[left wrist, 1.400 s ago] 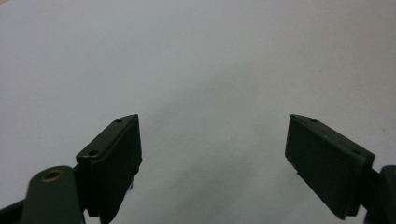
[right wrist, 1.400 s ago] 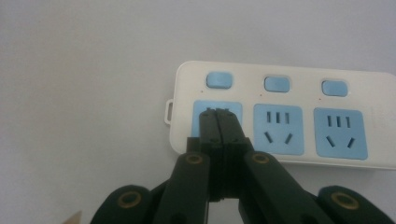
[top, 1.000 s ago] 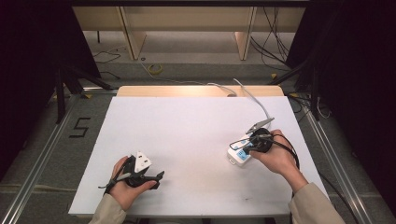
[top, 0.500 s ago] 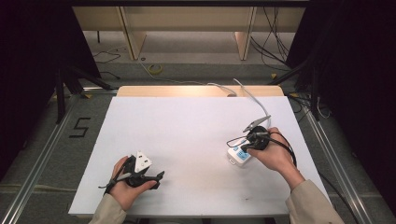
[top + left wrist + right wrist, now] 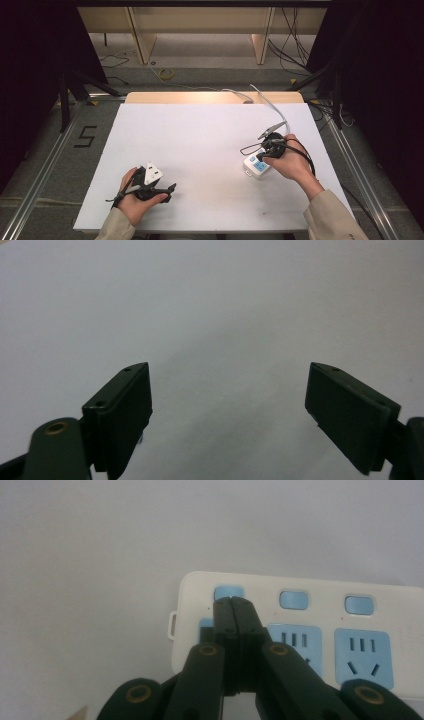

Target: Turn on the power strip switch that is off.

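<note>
A white power strip (image 5: 255, 168) with blue sockets and blue switches lies on the right side of the white table (image 5: 200, 145). My right gripper (image 5: 261, 159) is shut, with nothing between its jaws. In the right gripper view its closed tips (image 5: 232, 600) rest at the leftmost blue switch (image 5: 227, 590) of the power strip (image 5: 320, 625); I cannot tell if they press it. My left gripper (image 5: 169, 191) rests on the table at the near left, pointing right. Its jaws (image 5: 227, 405) stand wide open over bare white table.
A white cable (image 5: 270, 106) runs from the table's far edge toward the right hand. A thin black cable loop (image 5: 248, 148) lies beside the strip. A wooden strip (image 5: 210, 97) borders the table's far edge. Metal rails (image 5: 47, 165) flank the table.
The right hand has shifted slightly left, bringing the closed jaws onto the near end of the power strip. The left hand and its gripper have not moved.
</note>
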The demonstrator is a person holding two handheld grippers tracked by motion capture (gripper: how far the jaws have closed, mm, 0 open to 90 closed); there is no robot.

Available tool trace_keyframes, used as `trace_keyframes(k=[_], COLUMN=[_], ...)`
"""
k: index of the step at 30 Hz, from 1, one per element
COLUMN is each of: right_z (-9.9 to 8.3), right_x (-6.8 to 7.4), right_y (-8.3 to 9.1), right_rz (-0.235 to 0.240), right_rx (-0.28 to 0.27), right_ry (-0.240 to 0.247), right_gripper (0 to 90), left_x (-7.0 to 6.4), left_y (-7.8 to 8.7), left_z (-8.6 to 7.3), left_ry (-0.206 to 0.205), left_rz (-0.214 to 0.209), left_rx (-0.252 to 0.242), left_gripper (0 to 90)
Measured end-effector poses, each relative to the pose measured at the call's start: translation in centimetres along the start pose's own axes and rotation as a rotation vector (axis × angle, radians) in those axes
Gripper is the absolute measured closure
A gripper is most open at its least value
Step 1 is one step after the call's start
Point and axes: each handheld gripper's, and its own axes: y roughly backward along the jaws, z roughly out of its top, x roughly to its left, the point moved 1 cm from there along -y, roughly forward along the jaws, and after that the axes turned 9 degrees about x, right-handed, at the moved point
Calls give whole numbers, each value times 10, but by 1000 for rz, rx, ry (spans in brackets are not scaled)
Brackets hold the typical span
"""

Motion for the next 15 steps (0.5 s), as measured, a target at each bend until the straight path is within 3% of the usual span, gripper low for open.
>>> trace_keyframes(k=[15], right_z=[11], right_x=[0], right_y=[-4], right_rz=[1], right_rx=[7], right_ry=[7], right_gripper=[900], left_x=[0], left_y=[0], left_z=[0], left_ry=[1], left_rz=[2], left_rx=[-2], left_gripper=[188])
